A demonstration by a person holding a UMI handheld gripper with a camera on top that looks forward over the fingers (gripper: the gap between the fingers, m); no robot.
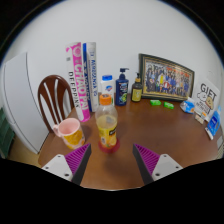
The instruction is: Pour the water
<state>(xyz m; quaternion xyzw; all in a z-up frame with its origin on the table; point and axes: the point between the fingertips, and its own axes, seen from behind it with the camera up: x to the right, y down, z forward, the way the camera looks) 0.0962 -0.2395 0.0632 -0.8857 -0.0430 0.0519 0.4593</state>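
The claw hangs spread and empty over the counter, lined up on the orange-capped bottle standing just ahead of its fingers, with the pink cup close beside it, apparently set there for pouring.

Bottle ahead, pink cup beside — fingers apart

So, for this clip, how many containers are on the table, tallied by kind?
Cups: 1, the pink cup
Bottles: 4, the orange-capped bottle just ahead of the open tool, white bottle, blue pump bottle and a small dark bottle
Total: 5
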